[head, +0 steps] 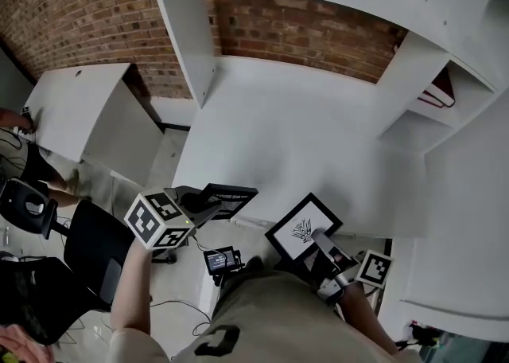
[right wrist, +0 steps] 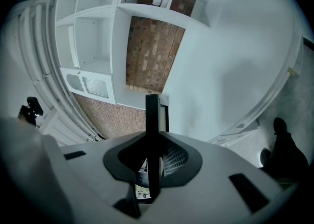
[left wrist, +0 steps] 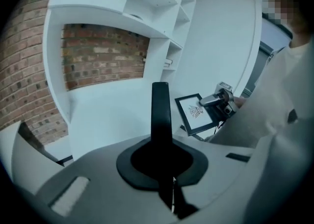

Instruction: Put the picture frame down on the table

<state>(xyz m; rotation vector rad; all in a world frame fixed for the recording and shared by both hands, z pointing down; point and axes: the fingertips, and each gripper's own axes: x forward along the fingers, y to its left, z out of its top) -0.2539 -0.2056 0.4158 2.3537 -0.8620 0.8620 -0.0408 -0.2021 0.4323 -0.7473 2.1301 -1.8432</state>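
1. The picture frame (head: 302,228) is off the worktop (head: 302,138), held in the air over the near edge, toward the near right corner. Its picture side faces up.
2. The right tool (head: 318,236) is clamped on the frame's near side. In the right gripper view the frame (right wrist: 164,113) shows edge-on against the narrowly parted jaws of that tool (right wrist: 153,105). In the left gripper view the right tool (left wrist: 216,101) lies across the frame's (left wrist: 194,112) right edge.
3. The left tool (head: 208,208) hangs by the near edge, left of the frame and apart from it. Its jaws (left wrist: 160,90) are pressed together with nothing between them.
4. The frame reaches forward from the right tool toward the far edge, and bare worktop (left wrist: 113,110) lies just beyond and below it.
5. The frame's long sides run slantwise to the near edge, from near left to far right.
6. The right hand is the one nearer, since it carries the frame, so the set-down looks to be its job alone.
7. My reading: the frame must go a little past the near edge and then down flat. Released where it is, it could tip off that edge.
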